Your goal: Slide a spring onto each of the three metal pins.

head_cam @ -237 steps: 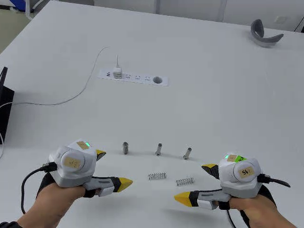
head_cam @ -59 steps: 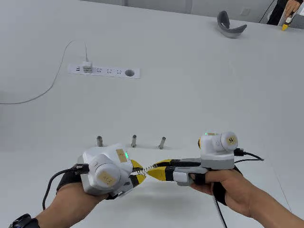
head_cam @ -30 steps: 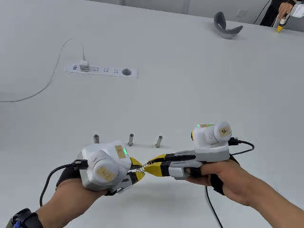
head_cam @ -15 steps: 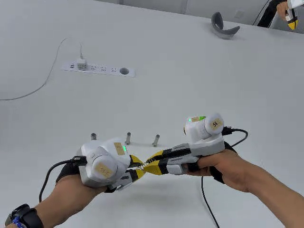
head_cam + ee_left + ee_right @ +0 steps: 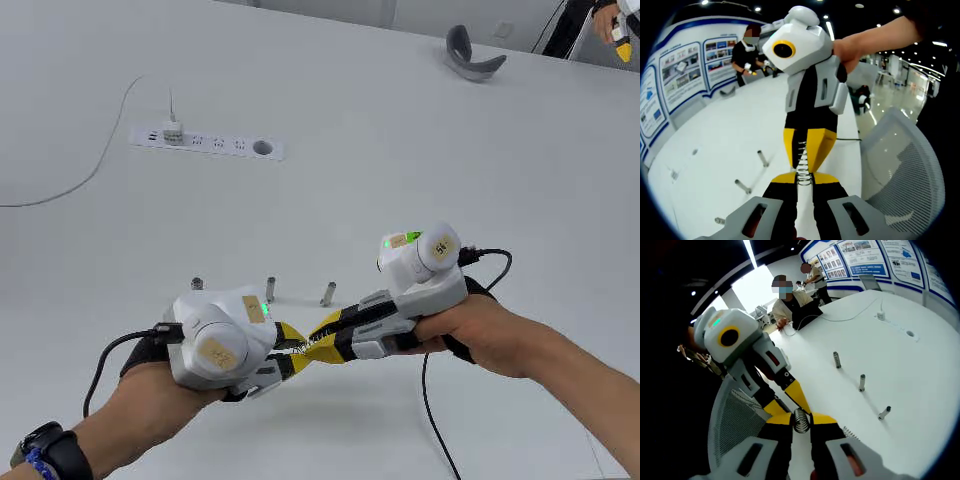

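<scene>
We hold one spring [image 5: 802, 159] above the tabletop [image 5: 400, 150]. The left gripper [image 5: 803, 178] has its jaws pinched tight on one end, the right gripper [image 5: 801, 418] likewise on the other. Behind stand three pins [image 5: 270, 288], the leftmost pin [image 5: 197, 284] already wearing another spring [image 5: 836, 360].

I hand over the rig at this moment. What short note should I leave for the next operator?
Left claw and right claw: both shut on one spring, held in the air between them.
Done: first pin is already sprung.
To do: middle pin and last pin are bare; a spare spring seems to lie on the table.
</scene>
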`<move>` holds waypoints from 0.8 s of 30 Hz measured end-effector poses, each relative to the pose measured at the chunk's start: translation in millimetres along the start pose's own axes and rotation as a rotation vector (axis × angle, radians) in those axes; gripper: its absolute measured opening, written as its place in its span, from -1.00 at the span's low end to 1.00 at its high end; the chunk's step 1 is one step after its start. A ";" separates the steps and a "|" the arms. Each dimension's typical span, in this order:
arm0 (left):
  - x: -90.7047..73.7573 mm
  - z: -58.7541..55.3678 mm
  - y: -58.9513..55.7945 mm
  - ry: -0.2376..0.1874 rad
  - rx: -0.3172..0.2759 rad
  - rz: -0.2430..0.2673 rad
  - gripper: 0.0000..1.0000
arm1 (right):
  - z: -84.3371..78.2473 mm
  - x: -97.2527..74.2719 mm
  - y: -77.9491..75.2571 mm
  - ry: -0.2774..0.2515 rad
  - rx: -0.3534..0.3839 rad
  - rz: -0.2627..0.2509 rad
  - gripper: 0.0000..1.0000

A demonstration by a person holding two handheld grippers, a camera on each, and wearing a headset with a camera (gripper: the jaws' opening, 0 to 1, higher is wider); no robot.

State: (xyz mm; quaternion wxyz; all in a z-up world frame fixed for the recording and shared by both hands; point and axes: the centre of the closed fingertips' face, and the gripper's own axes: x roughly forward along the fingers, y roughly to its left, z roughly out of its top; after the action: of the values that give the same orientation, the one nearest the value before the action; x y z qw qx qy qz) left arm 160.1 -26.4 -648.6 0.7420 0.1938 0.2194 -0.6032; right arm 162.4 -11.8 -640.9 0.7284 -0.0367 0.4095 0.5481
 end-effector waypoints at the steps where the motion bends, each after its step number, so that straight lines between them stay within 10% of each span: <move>1: -0.2 0.4 -0.5 -0.001 0.002 -0.002 -0.81 | 0.0 0.1 0.7 0.003 0.000 0.007 -0.71; 24: 1.7 -7.0 -5.6 -0.002 -0.032 -0.031 -0.79 | -10.2 5.9 5.5 0.032 -0.033 0.025 -0.75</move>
State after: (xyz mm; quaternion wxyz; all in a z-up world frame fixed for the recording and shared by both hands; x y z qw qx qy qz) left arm 154.3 -25.0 -655.5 0.7358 0.1777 0.2313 -0.6112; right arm 152.5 -10.2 -649.2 0.7140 -0.0523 0.4125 0.5633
